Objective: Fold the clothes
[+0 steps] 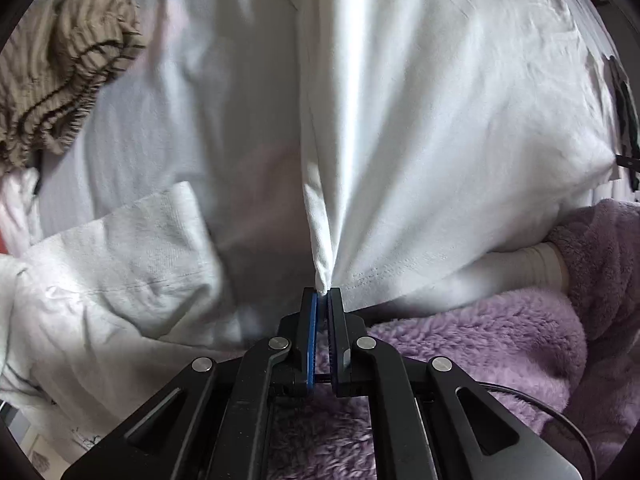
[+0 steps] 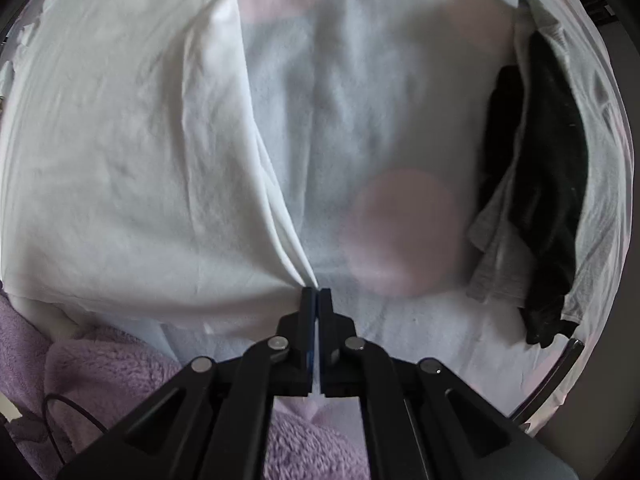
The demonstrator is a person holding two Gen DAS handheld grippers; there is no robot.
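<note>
Basically both clamped: left hand-held gripper (image 1: 323, 290) pinching a bunched corner of the white garment (image 1: 420, 140) at its stitched hem, right hand-held gripper (image 2: 318, 290) pinching another gathered edge of the same white garment (image 2: 128, 152), cloth stretched taut away from each set of fingertips. Hanging lifted over pale bedding (image 2: 360, 92), with purple fleece blanket (image 1: 472, 344) just below. Striped brown cloth (image 1: 60, 76) bunched upper left in left view, black and grey clothes (image 2: 536, 200) piled at right in right view.
</note>
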